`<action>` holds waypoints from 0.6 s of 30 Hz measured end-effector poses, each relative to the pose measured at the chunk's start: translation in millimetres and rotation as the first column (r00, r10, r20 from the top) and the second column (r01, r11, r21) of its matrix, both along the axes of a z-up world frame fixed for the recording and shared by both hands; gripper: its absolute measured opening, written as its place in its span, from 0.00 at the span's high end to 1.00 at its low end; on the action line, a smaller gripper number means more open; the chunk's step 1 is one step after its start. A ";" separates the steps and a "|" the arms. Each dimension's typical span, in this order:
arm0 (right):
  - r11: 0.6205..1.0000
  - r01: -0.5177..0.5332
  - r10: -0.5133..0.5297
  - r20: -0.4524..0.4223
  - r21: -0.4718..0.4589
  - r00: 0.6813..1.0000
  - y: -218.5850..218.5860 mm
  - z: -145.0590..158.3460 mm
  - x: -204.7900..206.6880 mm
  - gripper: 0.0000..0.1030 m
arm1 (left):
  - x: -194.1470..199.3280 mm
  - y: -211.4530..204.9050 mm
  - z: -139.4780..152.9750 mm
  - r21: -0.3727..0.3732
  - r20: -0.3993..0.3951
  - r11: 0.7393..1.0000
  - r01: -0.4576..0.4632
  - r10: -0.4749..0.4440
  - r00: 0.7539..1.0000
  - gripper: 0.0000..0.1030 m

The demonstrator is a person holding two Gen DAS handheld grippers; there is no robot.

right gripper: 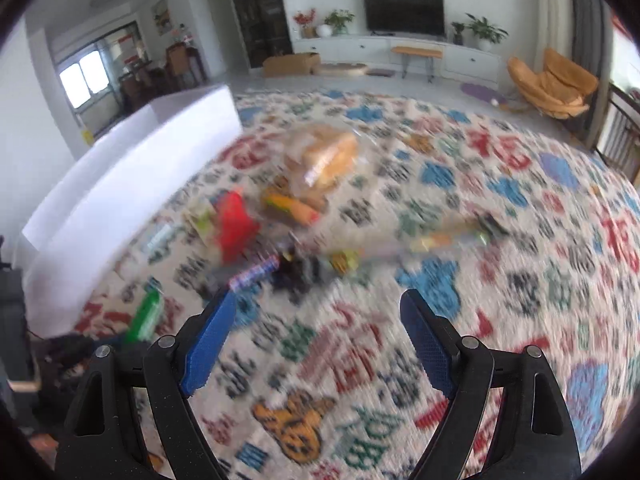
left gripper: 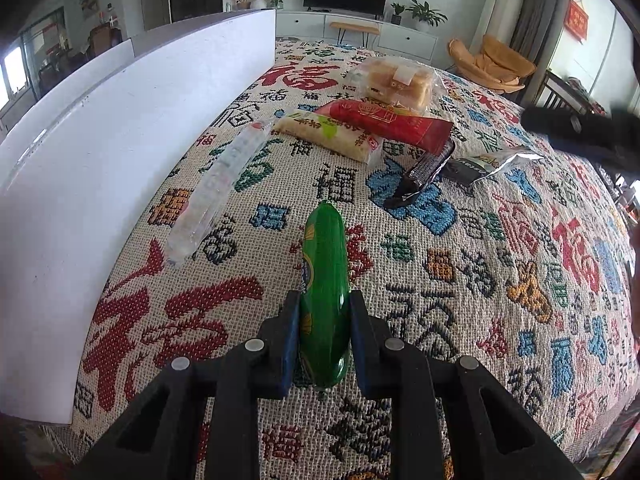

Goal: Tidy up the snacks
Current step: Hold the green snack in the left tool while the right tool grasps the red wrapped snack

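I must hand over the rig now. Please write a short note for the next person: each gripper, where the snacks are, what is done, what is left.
Left gripper: shut on the green sausage, above the cloth.
Right gripper: open, holding nothing.
Snacks: bread bag, red packet, pale packet, dark wrappers and clear tube lie on the cloth beside the white box.
Done: unclear; the box's inside is hidden.
Left: likely all these snacks.

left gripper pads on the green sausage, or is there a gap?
Touching. The left wrist view shows both blue pads of the left gripper pressed against the sides of the green sausage, with no gap either side.
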State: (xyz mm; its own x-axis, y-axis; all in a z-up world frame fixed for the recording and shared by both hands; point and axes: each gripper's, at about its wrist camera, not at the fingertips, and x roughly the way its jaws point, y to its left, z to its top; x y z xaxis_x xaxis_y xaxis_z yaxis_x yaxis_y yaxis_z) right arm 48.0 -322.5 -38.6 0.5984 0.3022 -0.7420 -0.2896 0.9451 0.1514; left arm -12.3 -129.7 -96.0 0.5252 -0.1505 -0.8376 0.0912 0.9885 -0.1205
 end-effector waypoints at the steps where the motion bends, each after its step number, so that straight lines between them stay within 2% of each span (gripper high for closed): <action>1: 0.998 -0.054 0.054 -0.018 0.011 0.998 14.4 6.8 15.8 0.17 | 0.5 1.0 -0.2 -0.006 0.000 1.000 -0.003 0.003 1.000 0.78; 3: 0.987 -0.163 0.163 -0.095 0.007 0.982 46.7 10.1 48.9 0.17 | 1.1 2.7 -0.3 -0.010 0.000 1.000 -0.009 0.009 1.000 0.78; 5: 0.964 -0.262 0.249 -0.189 -0.043 0.950 80.3 0.7 73.7 0.20 | 0.8 3.8 -0.5 -0.012 0.002 1.000 -0.014 0.014 1.000 0.78; 6: 0.952 -0.294 0.271 -0.220 -0.081 0.937 94.8 -5.3 82.7 0.26 | 0.6 4.5 -0.8 -0.012 0.003 1.000 -0.017 0.017 1.000 0.78; 8: 0.930 -0.344 0.297 -0.293 -0.125 0.909 116.6 -20.4 96.7 0.56 | 1.2 6.5 -1.1 -0.017 0.002 1.000 -0.023 0.023 1.000 0.78; 10: 0.918 -0.358 0.278 -0.364 -0.173 0.889 130.0 -37.8 106.0 0.56 | -0.1 8.1 -0.8 -0.028 0.001 0.999 -0.028 0.028 1.000 0.78; 12: 0.906 -0.360 0.265 -0.366 -0.221 0.892 135.9 -47.2 110.2 0.55 | 0.1 8.3 -0.7 -0.033 0.001 0.999 -0.029 0.029 1.000 0.78; 13: 0.904 -0.363 0.266 -0.365 -0.227 0.892 136.2 -50.0 110.7 0.61 | 0.0 8.4 -0.8 -0.035 0.001 0.999 -0.029 0.029 1.000 0.78; 14: 0.908 -0.358 0.262 -0.372 -0.216 0.890 133.9 -51.6 112.0 0.83 | 0.5 8.8 -1.0 -0.038 0.001 0.999 -0.029 0.029 1.000 0.78; 15: 0.919 -0.333 0.242 -0.364 -0.211 0.899 128.8 -50.6 112.3 0.87 | 0.9 9.3 -0.9 -0.043 0.000 0.999 -0.030 0.030 1.000 0.78; 18: 0.961 -0.264 0.219 -0.342 -0.089 0.914 102.5 -35.6 108.7 0.89 | 0.3 12.6 -0.7 -0.066 -0.002 0.997 -0.036 0.036 0.999 0.78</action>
